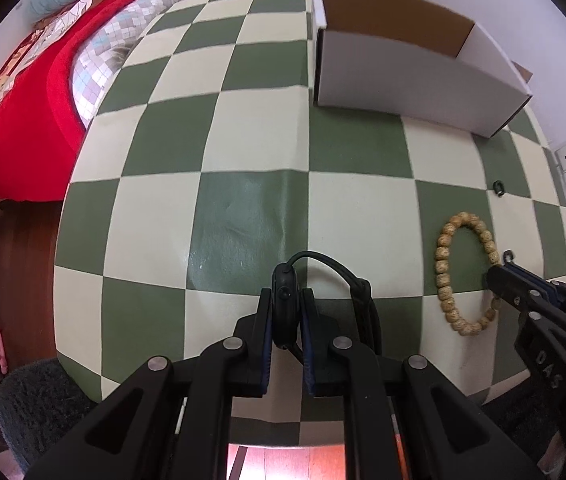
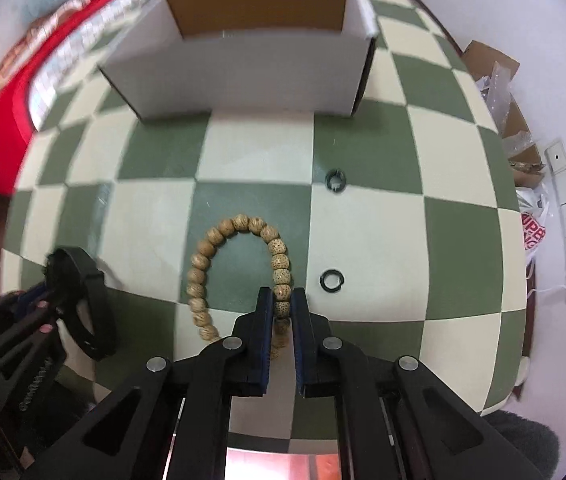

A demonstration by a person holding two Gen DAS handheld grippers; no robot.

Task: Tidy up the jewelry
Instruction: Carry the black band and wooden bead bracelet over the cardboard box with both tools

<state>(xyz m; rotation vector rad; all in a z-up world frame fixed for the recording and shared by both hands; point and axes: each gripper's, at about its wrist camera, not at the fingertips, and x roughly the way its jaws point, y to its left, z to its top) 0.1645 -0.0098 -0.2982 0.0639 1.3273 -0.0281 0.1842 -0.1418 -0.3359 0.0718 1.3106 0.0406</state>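
While the checkered cloth [image 1: 251, 132] lay flat over the table, I had my left gripper [image 1: 286, 312] closed tight on the black watch [image 1: 285, 304], its case pinched edge-on between the two blue-lined fingers and its strap [image 1: 357, 292] looping off to the right just above the cloth. My right gripper [image 2: 282, 308] sat low at the near right side of the beaded bracelet [image 2: 239, 272], jaws drawn in narrow around the strand, one bead between the pads; I could not tell whether they truly pressed on it or only flanked it. The bracelet lay as a long oval on the cloth, its far end on a green square. Just right of my right fingers a small black ring [image 2: 332, 280] rested flat on a cream square, and a second dark ring [image 2: 335, 181] lay further back, on the border of green and cream. Beyond them stood the open white cardboard box [image 2: 243, 76], brown inside, at the far edge of the table. In the left view the red bedding [image 1: 15, 112] showed beside the table.
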